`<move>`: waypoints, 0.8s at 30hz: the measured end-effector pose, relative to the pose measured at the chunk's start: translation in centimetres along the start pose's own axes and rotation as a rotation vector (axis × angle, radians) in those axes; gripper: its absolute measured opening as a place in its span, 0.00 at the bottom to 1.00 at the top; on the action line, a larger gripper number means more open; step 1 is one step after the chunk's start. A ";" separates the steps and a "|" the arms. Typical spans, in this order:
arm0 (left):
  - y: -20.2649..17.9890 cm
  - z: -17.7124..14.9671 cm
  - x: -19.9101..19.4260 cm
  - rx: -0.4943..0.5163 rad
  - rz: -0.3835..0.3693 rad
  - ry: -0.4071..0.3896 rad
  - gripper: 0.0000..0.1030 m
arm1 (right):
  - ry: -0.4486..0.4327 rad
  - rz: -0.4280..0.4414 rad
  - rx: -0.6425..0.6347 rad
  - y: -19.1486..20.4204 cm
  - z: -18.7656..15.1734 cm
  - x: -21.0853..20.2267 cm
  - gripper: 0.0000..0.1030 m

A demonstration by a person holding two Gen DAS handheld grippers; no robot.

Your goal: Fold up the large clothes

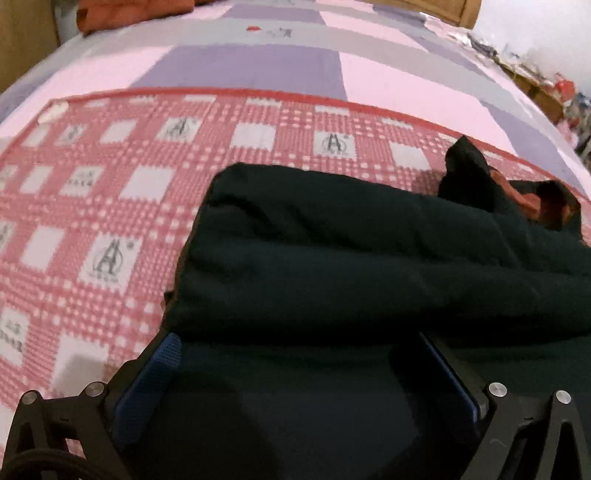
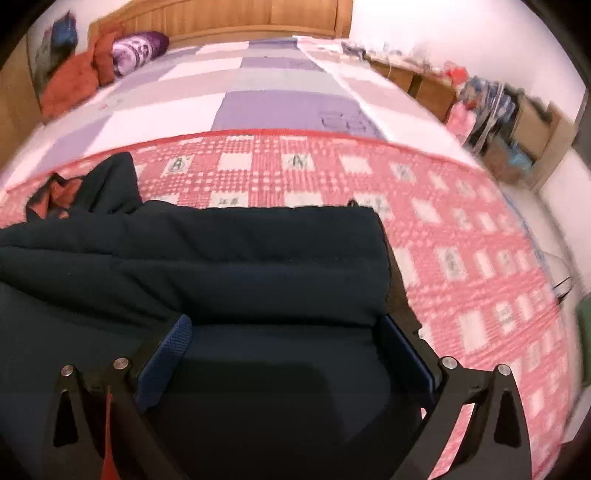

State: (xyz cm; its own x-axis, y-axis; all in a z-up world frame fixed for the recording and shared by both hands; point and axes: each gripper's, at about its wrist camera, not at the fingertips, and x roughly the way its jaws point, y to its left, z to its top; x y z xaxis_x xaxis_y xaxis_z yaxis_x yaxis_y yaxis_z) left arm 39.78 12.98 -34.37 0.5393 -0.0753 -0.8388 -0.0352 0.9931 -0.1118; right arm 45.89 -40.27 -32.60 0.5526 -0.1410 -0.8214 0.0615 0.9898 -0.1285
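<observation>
Place: a bedroom in a home.
Bed: a wide bed (image 2: 273,107) with a sheet of lilac, grey and pink squares fills both views.
Headboard: a wooden headboard (image 2: 258,14) stands at the bed's far end.
Pillows: an orange pillow (image 2: 70,85) and a purple patterned one (image 2: 138,48) lie at the bed's far left corner.
Cover: a red-and-white checked cloth (image 1: 110,177) lies over the bed's near part.
Storage: low wooden units (image 2: 436,86) heaped with household clutter stand along the bed's right side.
</observation>
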 end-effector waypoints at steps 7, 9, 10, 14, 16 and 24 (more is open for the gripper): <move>-0.9 -0.3 0.3 0.041 0.036 -0.035 1.00 | -0.028 0.033 0.041 -0.4 -0.9 0.2 0.99; -0.5 -0.7 -0.6 0.041 0.053 -0.040 1.00 | -0.029 0.022 0.027 -0.5 -0.8 -0.5 0.99; 0.0 -1.0 -1.2 0.033 0.046 -0.046 1.00 | -0.044 0.013 0.032 -0.9 -1.1 -1.2 0.99; 3.5 -2.6 -1.9 -0.061 0.030 -0.025 1.00 | -0.052 0.035 0.137 -3.9 -4.1 -3.0 0.99; 4.7 -2.9 -1.6 -0.106 0.013 -0.004 1.00 | -0.033 0.040 0.188 -5.2 -5.4 -3.2 0.99; 4.1 -3.1 -2.8 -0.099 0.118 -0.016 1.00 | -0.019 -0.024 0.192 -5.2 -6.5 -4.4 0.99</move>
State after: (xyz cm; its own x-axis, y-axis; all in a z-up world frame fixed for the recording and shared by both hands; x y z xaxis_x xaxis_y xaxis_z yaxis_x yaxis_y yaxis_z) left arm 35.56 17.01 -34.15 0.5402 0.0433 -0.8405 -0.1813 0.9812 -0.0659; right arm 37.79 -44.92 -31.93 0.5644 -0.1658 -0.8087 0.2311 0.9722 -0.0380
